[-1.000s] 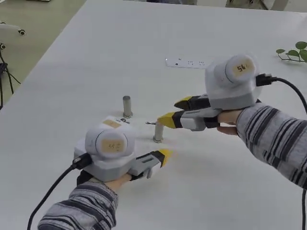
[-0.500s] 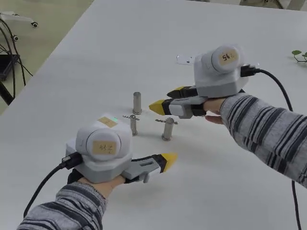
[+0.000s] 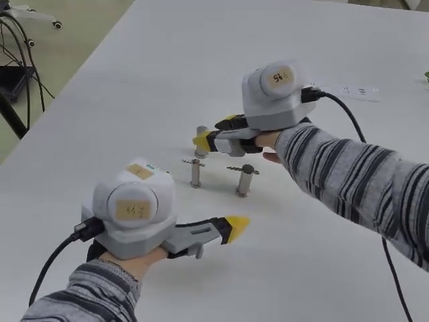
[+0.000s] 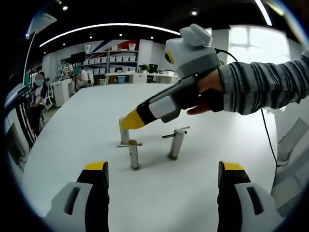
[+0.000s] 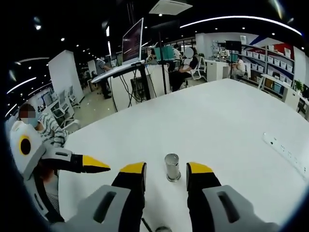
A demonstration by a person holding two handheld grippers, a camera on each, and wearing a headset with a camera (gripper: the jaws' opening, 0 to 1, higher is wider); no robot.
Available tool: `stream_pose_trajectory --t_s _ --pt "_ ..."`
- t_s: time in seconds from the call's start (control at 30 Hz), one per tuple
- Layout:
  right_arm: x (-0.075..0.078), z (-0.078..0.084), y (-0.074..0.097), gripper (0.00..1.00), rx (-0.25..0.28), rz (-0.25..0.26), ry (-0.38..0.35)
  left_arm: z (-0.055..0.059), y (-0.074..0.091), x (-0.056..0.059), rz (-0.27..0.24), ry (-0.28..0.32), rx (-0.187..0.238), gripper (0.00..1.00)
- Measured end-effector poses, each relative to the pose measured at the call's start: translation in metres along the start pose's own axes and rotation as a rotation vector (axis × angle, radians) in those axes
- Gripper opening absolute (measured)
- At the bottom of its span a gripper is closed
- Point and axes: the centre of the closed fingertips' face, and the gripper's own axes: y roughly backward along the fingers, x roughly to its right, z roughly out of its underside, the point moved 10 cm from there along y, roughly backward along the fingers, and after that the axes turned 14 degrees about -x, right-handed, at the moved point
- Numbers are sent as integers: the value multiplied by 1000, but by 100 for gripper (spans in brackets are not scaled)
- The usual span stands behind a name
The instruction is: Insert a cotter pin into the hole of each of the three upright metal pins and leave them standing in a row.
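Head view: three metal pins stand upright on the white table (image 3: 134,80). The left pin (image 3: 196,174) and right pin (image 3: 244,182) are side by side, a little apart, the right one at approx 3 o'clock of the left. Each has a cotter pin crosswise through its top: left cotter pin (image 3: 188,162), right cotter pin (image 3: 233,168). The far pin (image 3: 200,130) is at approx 12 o'clock of the left pin, lower part hidden behind the right tongs (image 5: 166,167). Right gripper view: right tongs open, far pin upright in the gap btwn the two yellow tips; contact w/ either tip can't be told. The far pin's round flat top faces the cam. Left tongs (image 4: 164,168): spread wide, holding nothing, low over the table at approx 6 o'clock of the right pin in head view, apart from all pins. Left gripper view: right tongs enter from approx 1 o'clock, yellow tip overlapping the far pin. Power strip (image 3: 348,89) lies at approx 1 o'clock, well apart from the pins. Striped sleeve (image 3: 348,174) on the arm w/ the right tongs.
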Motion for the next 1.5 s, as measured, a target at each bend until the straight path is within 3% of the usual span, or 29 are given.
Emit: stream_pose_trajectory --t_s 0.33,0.53,0.77,1.2,1.5 --pt "3 -2 -19 19 -31 21 -6 -1 1 -3 7 -4 2 99" --pt "2 0 -20 10 -36 27 -15 -2 2 -5 -2 -5 -5 99" --pt "1 -1 -20 9 -32 30 -20 -2 3 -4 4 -10 -6 99" --pt "6 2 -2 8 -43 44 63 -3 5 -5 -1 -21 -11 97" --pt "27 26 27 8 -62 77 53 -7 5 -1 17 -56 -5 99"
